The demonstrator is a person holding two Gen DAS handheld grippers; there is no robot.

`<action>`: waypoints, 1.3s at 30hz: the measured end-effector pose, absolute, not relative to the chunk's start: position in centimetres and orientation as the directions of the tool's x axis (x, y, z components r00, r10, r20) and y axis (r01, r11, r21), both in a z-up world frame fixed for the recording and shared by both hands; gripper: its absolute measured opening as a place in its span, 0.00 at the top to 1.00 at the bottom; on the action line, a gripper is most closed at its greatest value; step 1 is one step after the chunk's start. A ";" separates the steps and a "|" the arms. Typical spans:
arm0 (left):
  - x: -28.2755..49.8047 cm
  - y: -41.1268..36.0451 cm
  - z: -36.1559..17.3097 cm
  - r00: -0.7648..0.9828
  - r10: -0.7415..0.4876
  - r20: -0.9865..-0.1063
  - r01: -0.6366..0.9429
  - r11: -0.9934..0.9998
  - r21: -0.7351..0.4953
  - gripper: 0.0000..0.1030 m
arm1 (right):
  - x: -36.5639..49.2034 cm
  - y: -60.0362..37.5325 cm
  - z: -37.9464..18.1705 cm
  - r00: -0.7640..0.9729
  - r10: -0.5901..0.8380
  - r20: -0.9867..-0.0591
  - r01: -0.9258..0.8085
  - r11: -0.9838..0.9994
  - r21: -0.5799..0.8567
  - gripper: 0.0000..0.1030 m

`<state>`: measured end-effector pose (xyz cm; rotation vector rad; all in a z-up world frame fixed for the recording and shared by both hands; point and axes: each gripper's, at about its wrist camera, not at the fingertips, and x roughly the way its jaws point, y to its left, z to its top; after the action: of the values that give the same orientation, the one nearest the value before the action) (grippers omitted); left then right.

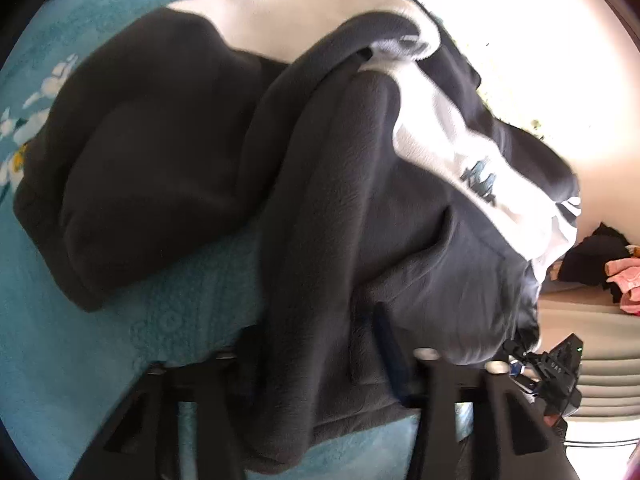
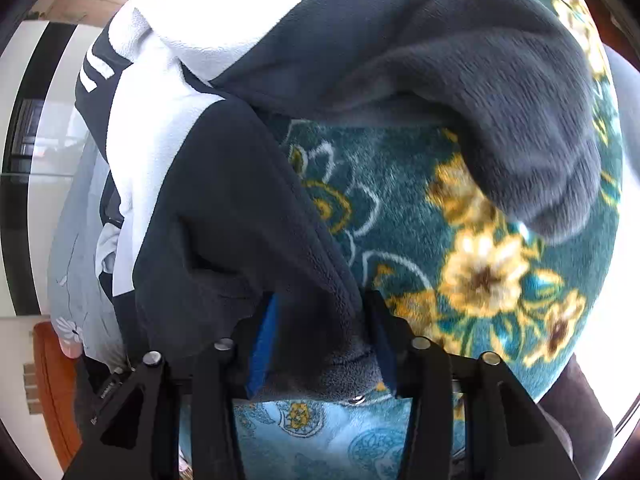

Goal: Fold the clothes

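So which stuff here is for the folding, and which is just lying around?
For the folding:
- dark fleece jacket with white panels
- left gripper, shut on its fabric
- right gripper, shut on its fabric

Just lying around:
- pink cloth on a dark pile
- teal flowered blanket, only underneath

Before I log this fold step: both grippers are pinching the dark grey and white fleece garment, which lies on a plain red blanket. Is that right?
Not quite. The blanket is teal with yellow flowers, not plain red, as the right wrist view shows. The rest holds: the left gripper and right gripper both pinch the dark grey and white fleece garment.
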<state>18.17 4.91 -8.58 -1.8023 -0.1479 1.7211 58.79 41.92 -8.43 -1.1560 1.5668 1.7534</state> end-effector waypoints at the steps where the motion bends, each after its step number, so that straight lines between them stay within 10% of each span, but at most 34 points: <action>1: 18.2 5.1 -8.4 0.137 0.478 -0.867 -0.347 -0.797 -0.495 0.90 | 58.8 42.1 -8.3 -0.499 -0.167 -0.851 -0.829 -0.197 0.524 0.80; 12: 17.4 3.5 3.6 0.125 0.589 -0.798 -0.397 -0.708 -0.584 0.93 | 61.7 42.8 3.4 -0.701 -0.030 -0.713 -0.661 -0.348 0.665 0.89; 19: 22.1 2.1 -5.4 0.196 0.422 -0.885 -0.223 -0.860 -0.460 0.93 | 60.8 37.2 -5.9 -0.514 -0.126 -0.849 -0.821 -0.216 0.529 0.97; 28: 23.2 3.0 -0.9 0.085 0.326 -0.942 -0.330 -0.882 -0.335 0.75 | 62.1 39.1 -4.1 -0.608 -0.045 -0.793 -0.778 -0.164 0.606 0.95; 32: 21.7 -0.2 2.1 -0.024 0.337 -0.941 -0.387 -0.871 -0.302 0.54 | 60.3 38.9 -6.6 -0.684 -0.011 -0.730 -0.729 -0.033 0.684 0.44; 39: 20.4 5.6 3.3 -0.022 0.390 -0.921 -0.392 -0.850 -0.351 0.53 | 59.2 41.4 -11.0 -0.698 0.168 -0.696 -0.634 0.307 0.710 0.39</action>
<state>20.43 5.56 3.30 -1.7317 0.0020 1.9226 59.19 41.38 -11.01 -0.4142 1.8785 1.4648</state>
